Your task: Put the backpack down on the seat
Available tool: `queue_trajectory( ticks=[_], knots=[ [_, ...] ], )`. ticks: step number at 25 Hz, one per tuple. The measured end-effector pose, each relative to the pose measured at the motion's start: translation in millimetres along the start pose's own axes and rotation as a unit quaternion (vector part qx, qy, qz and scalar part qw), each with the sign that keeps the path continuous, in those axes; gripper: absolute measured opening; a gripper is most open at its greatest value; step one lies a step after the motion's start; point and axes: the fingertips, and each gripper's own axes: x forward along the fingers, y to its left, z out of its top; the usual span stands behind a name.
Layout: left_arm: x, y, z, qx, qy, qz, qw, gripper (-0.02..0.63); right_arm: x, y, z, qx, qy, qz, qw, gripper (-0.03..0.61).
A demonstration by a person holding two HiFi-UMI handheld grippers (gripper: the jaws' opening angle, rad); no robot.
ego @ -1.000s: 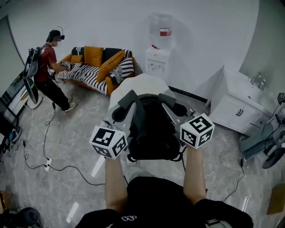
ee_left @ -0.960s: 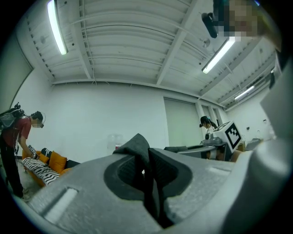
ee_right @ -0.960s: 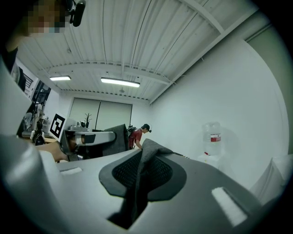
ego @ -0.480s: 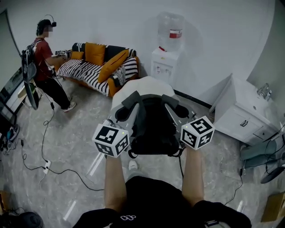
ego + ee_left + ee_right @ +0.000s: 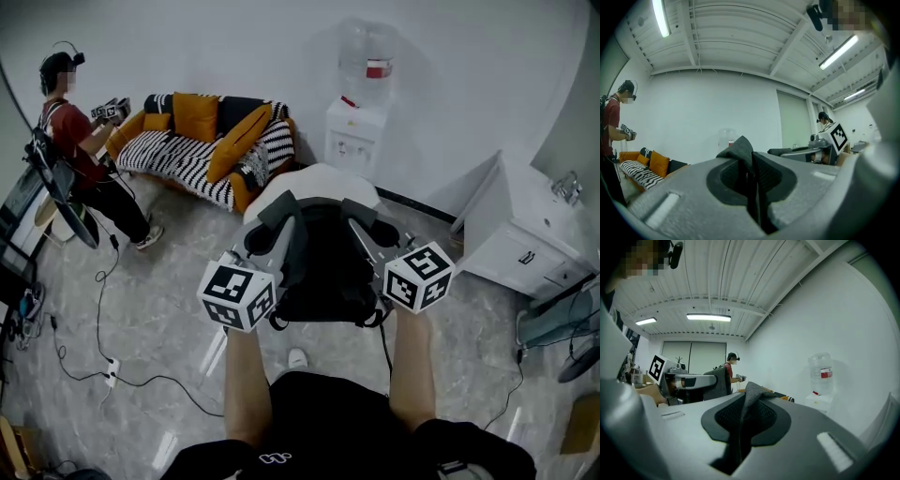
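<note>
Striped sofa at the rear left. Well to its right, in mid-air, hangs the black backpack. The left gripper is clamped on one shoulder strap, and the right gripper is clamped on the other. A thin strap could slip from a gripper, tilting or dropping the backpack short of the sofa. Count: one sofa, two grippers, two straps, one backpack.

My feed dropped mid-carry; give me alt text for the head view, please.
The left gripper and right gripper each clamp a strap of the black backpack, held out over the grey floor. Beyond it stand a striped sofa with orange cushions and a water dispenser against the white wall; another person stands at the sofa's left end.
</note>
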Motion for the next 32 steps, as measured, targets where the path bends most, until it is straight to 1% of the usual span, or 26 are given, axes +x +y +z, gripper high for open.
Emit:
queue_trajectory(
  ticks=[6,12,17,19,21,24,29,32],
  knots=[
    [20,51,3,-0.016,-0.019,-0.009,0.9996,0.032,51,-11,11,-0.014,0.013,-0.013,1.000,0.037],
    [31,84,3,-0.011,-0.042,-0.029,0.9986,0.032,90,-27,20,0.000,0.012,-0.012,1.000,0.037],
    [41,111,0,-0.014,-0.040,-0.037,0.9984,0.032,120,-36,20,0.016,0.010,-0.018,1.000,0.037],
    [49,120,-1,-0.014,-0.039,-0.043,0.9982,0.032,131,-44,19,0.030,0.009,-0.018,0.999,0.038],
    [60,127,-7,-0.014,-0.028,-0.054,0.9980,0.032,140,-55,12,0.051,0.010,-0.022,0.998,0.037],
    [69,131,-20,-0.032,-0.012,-0.066,0.9972,0.032,145,-62,-4,0.073,0.019,-0.037,0.996,0.037],
    [92,151,-32,-0.076,0.000,-0.039,0.9963,0.032,160,-68,-18,0.083,0.044,-0.042,0.995,0.037],
    [100,151,-38,-0.087,0.002,-0.052,0.9948,0.032,162,-79,-23,0.093,0.052,-0.053,0.993,0.037]
  ],
)
